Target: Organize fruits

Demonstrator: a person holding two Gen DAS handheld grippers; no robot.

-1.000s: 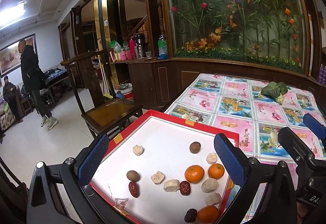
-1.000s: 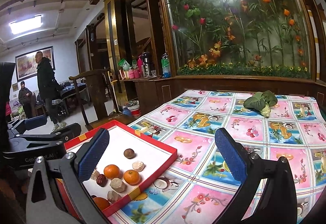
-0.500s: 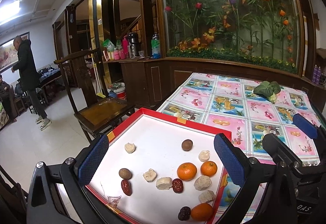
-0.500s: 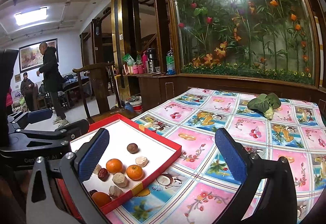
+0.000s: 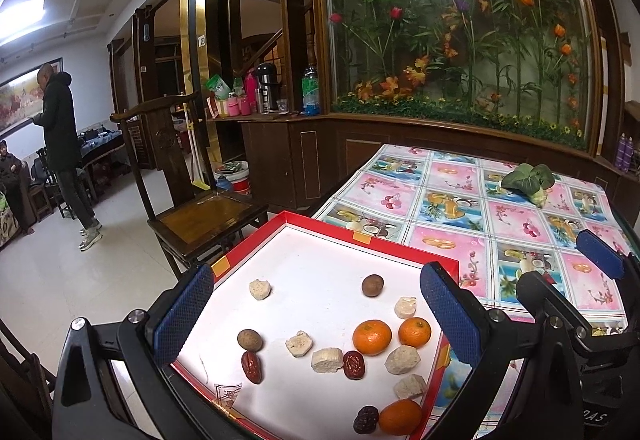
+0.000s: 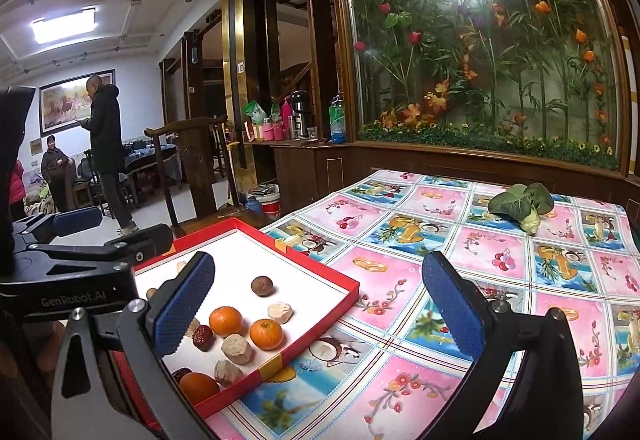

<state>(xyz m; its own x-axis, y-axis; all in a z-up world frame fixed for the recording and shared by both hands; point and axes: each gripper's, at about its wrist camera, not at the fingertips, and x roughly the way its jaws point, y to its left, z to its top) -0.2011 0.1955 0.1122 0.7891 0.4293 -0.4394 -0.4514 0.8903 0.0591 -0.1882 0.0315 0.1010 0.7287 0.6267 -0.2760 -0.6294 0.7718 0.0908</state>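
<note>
Left wrist view, read from left to right: people stand in a tiled room far off, well apart from the work. A dark wooden chair (image 5: 200, 208) sits just beside the table edge. Next comes the red-rimmed tray (image 5: 362, 236) with a white floor, resting on a table covered by a floral cloth (image 5: 472, 208).

The left gripper (image 5: 318, 314) hangs above the tray with its blue-padded fingers spread wide and nothing between them. Over the last second the tray has drawn closer and lower in this view, so the left gripper has been closing in on the fruit.

Scattered inside the tray, left to right, are a pale chunk (image 5: 260, 289), a brown round fruit (image 5: 249, 340) touching a red date (image 5: 252, 367), more pale chunks, a second date (image 5: 354, 365), two tangerines (image 5: 372, 337) side by side, and a third tangerine (image 5: 400, 417) beside a dark date at the near rim. Nothing is grouped by kind, so the sorting appears barely begun.

Further right, the right gripper (image 6: 320, 312) hovers over the tray's near corner and the bare cloth. Its fingers are also wide apart and empty. It has shifted only slightly in the same second.

At the far right of the table lies a leafy green vegetable (image 6: 522, 202), well apart from the tray.

Judging by the approach, the left gripper seems about to choose a first piece. The small, closely packed items near the tangerines could be nudged aside during a grasp.
</note>
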